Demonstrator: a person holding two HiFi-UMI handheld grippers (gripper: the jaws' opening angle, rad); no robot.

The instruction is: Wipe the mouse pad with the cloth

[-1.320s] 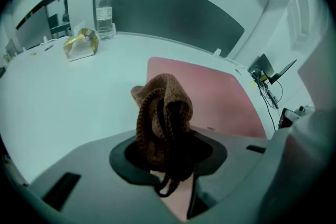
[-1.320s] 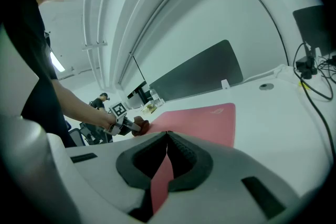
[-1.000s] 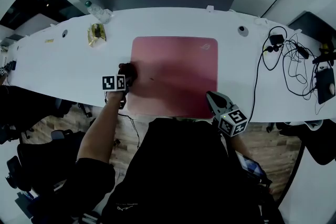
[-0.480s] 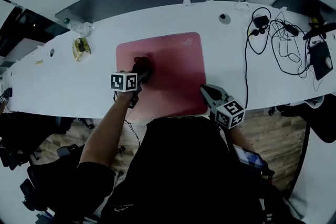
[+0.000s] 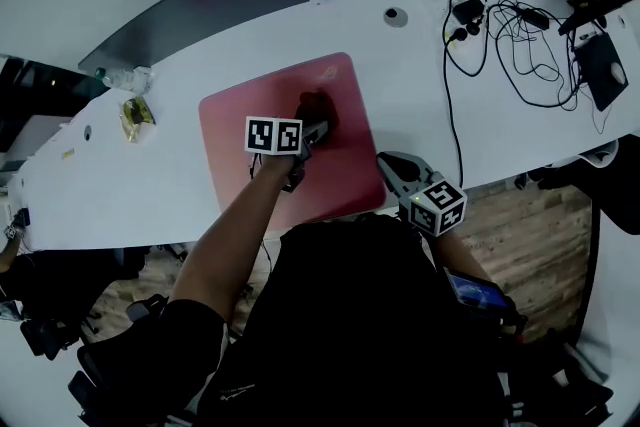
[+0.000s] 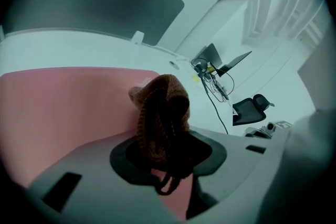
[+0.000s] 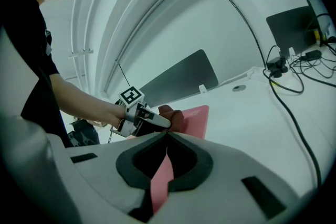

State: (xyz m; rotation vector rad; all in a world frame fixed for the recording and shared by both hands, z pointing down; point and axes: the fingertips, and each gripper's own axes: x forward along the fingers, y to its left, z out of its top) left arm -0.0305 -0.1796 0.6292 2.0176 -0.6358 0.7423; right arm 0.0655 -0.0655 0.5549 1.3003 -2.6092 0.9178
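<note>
- The head view looks from above the person steeply down on the desk [image 5: 420, 85]. The pad [image 5: 240, 130] lies mid-frame, the cables [image 5: 500, 35] are far right, and the person's torso [image 5: 350, 315] fills the near edge.
- The left gripper view rides the left gripper [image 5: 312, 130], low and close over the pad. It faces far and right toward the cables, and the cloth [image 5: 318, 110] fills its centre.
- The right gripper view rides the right gripper [image 5: 388, 165], low at the desk's near edge, facing far and left across the pad.
- All three views share the pad and cloth. The right gripper view also takes in the left gripper.
</note>
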